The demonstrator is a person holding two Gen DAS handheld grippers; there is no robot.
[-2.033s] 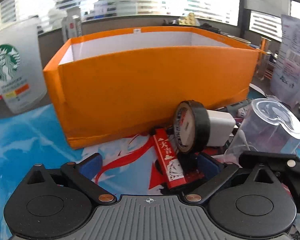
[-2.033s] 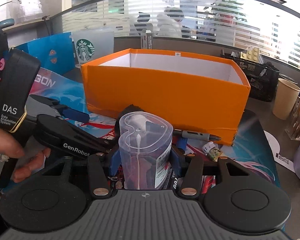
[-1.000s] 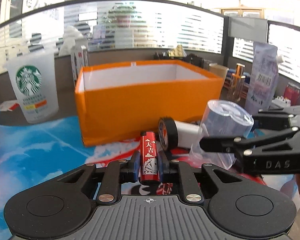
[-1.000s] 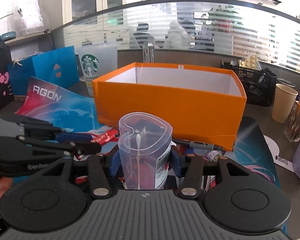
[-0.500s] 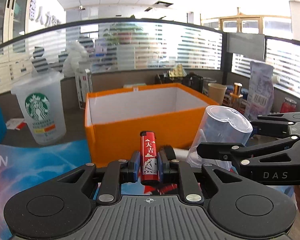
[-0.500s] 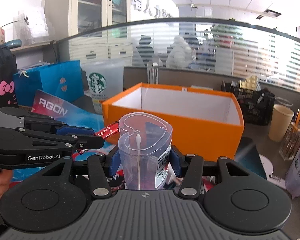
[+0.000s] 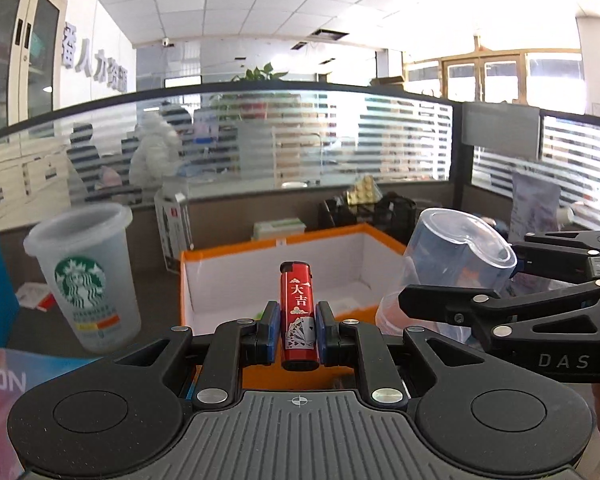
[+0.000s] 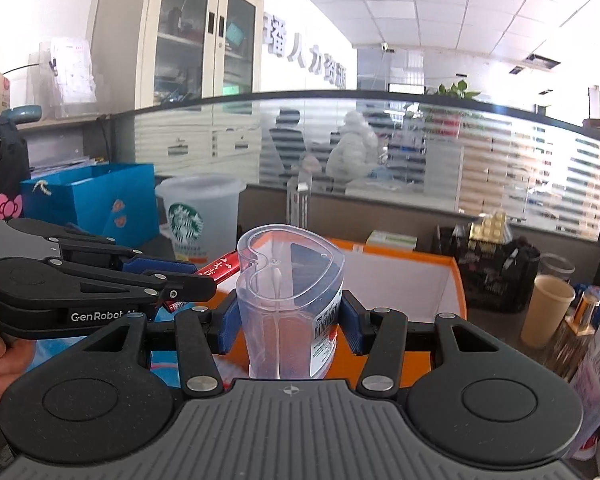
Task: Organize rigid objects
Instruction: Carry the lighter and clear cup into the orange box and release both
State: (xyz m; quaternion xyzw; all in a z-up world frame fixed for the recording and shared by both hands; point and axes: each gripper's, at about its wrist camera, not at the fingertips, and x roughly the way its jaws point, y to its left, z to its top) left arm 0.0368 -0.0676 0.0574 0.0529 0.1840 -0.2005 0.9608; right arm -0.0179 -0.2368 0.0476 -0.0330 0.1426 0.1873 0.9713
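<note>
My left gripper (image 7: 297, 330) is shut on a red lighter (image 7: 299, 312) with white characters and holds it upright, raised in front of the open orange box (image 7: 216, 264). My right gripper (image 8: 290, 316) is shut on a clear heart-shaped plastic container (image 8: 290, 300) with a barcode label, also raised before the orange box (image 8: 420, 280). The container (image 7: 456, 264) and right gripper show at the right of the left wrist view. The left gripper (image 8: 188, 280) with the lighter (image 8: 220, 270) shows at the left of the right wrist view.
A frosted Starbucks cup (image 7: 84, 272) stands left of the box, also seen in the right wrist view (image 8: 198, 216). A blue gift bag (image 8: 96, 204) sits further left. A paper cup (image 8: 550, 304) and a black basket (image 8: 496, 268) stand to the right.
Both grippers have risen from the table with their objects; the left one closed on the red lighter and lifted it. The box now sits lower in both views.
</note>
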